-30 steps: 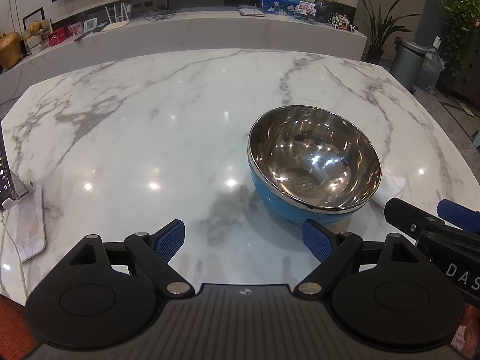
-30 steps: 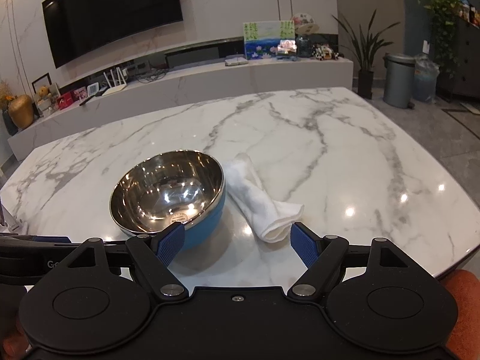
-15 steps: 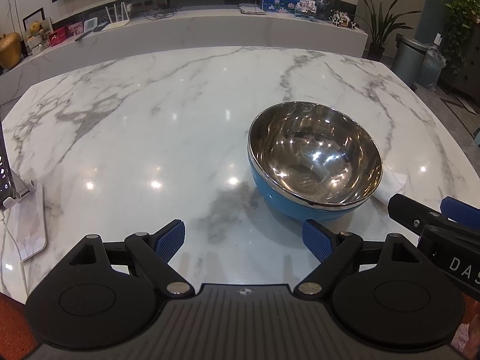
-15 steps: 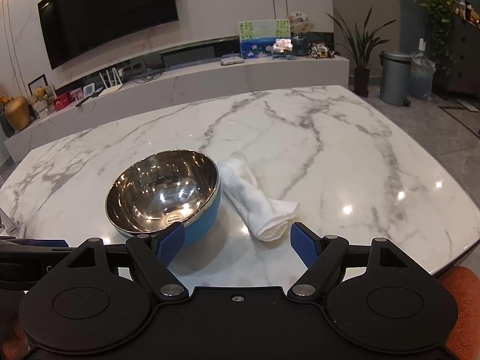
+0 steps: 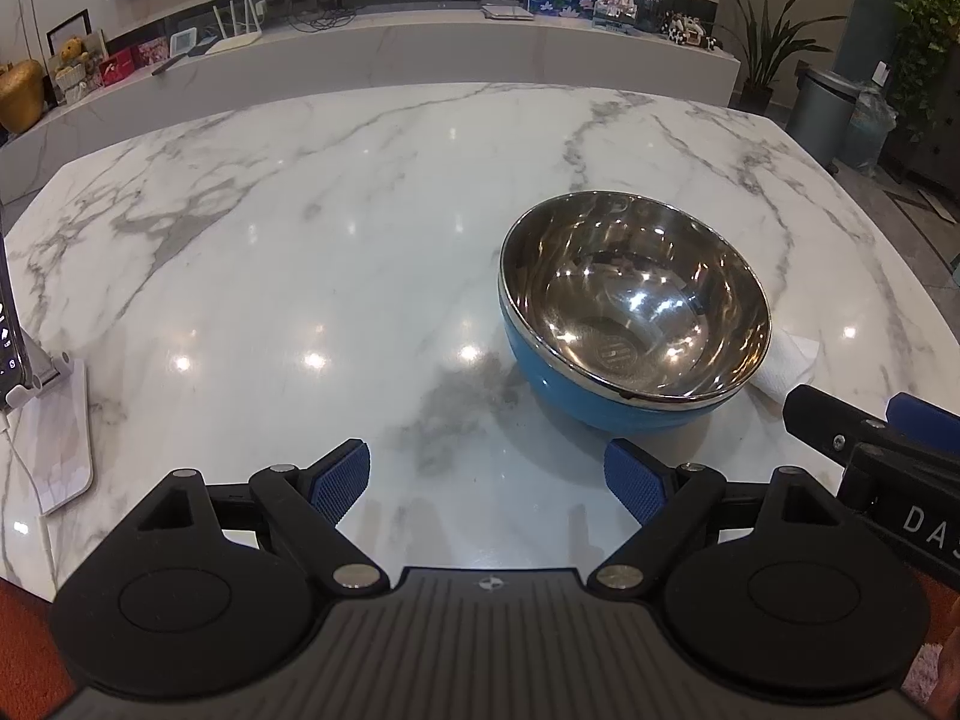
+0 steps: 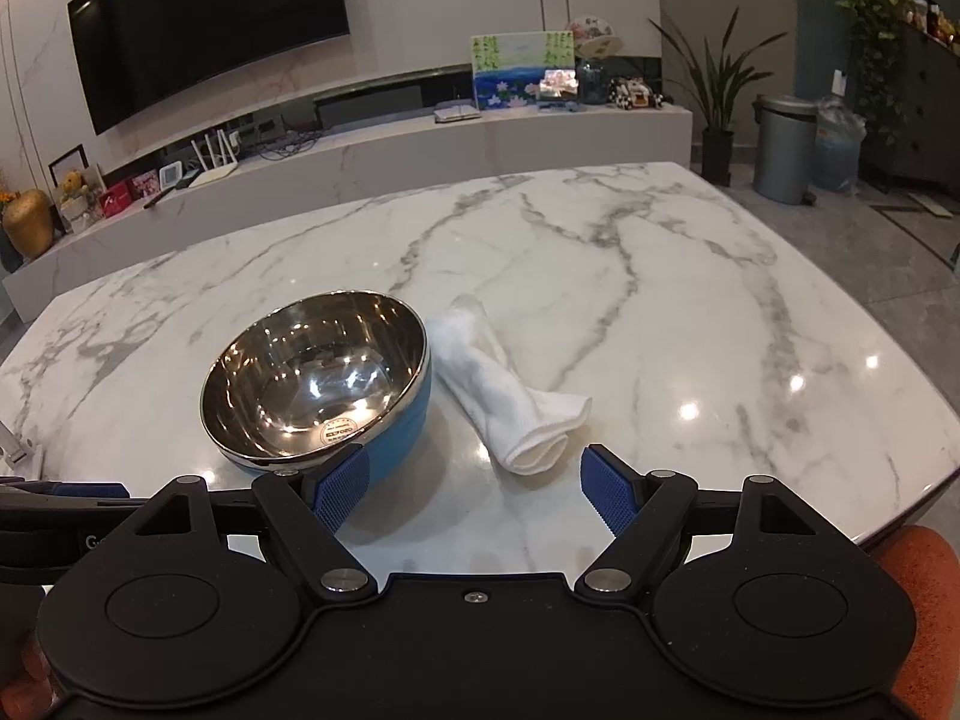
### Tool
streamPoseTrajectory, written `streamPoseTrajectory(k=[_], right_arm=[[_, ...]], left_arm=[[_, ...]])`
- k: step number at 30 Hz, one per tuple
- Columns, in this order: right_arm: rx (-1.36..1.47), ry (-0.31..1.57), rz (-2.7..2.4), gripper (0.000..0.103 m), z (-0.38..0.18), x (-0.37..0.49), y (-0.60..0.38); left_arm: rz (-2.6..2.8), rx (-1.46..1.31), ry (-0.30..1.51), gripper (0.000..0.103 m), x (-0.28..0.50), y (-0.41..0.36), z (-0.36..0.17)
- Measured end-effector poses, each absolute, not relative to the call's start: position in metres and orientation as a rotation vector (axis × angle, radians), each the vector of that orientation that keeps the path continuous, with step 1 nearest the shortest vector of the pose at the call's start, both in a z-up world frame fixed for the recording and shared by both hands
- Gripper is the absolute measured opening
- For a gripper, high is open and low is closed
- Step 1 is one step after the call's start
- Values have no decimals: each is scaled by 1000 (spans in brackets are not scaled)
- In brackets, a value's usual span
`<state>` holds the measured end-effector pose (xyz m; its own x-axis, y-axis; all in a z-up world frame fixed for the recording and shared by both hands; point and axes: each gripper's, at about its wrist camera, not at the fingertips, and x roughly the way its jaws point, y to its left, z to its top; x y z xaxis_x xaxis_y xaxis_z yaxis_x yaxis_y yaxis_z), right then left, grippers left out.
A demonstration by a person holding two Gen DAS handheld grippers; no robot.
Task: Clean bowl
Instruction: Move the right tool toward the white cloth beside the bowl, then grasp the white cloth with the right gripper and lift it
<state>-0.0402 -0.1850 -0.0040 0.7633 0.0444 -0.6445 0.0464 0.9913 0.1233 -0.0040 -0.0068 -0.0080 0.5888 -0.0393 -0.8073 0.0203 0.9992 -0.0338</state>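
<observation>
A steel bowl with a blue outside (image 5: 636, 318) stands on the white marble table (image 5: 300, 252); it also shows in the right wrist view (image 6: 315, 384). A rolled white cloth (image 6: 510, 396) lies just right of the bowl, and its corner shows behind the bowl in the left wrist view (image 5: 789, 360). My left gripper (image 5: 486, 480) is open and empty, in front of the bowl and to its left. My right gripper (image 6: 474, 483) is open and empty, in front of the cloth's near end. The right gripper also shows at the right edge of the left wrist view (image 5: 870, 432).
A phone on a white stand (image 5: 36, 384) sits at the table's left edge. The table's right edge (image 6: 900, 420) drops to a grey floor. A low marble counter (image 6: 420, 144) with decorations runs behind the table, with a bin (image 6: 783, 147) to its right.
Both views have shifted slightly: the bowl sits a little higher in the left wrist view and a little lower and left in the right wrist view. Both grippers stay open.
</observation>
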Motion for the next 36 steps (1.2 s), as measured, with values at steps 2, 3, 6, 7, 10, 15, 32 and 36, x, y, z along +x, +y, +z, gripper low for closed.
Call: streamPoseTrajectory(k=[2,3,6,7,10,15,32,36], right_arm=[[135,704,0,76,-4,-40,-185],[134,705,-1,76,-4,-40,-185],[135,708,1,76,-4,-40,-185],[135,709,2,76,-4,-40,-185],[138,714,2,76,-5,-39,-185],[144,726,1,76,-6,-37,-187],[8,766,116,43,-19,22,-206],[-41,780,143,43,-27,44,-207]], left_arm=[[-33,-22,942,85,-4,-7,-8],[-32,-23,943,85,-4,-6,-9],[-30,-24,949,85,-3,-6,-10],[-30,-23,951,85,-3,-6,-10],[-31,-22,954,85,-3,-6,-11],[-32,-26,960,85,-2,-5,-12],[-84,-35,975,85,17,2,-1],[-93,-47,977,85,21,5,3]])
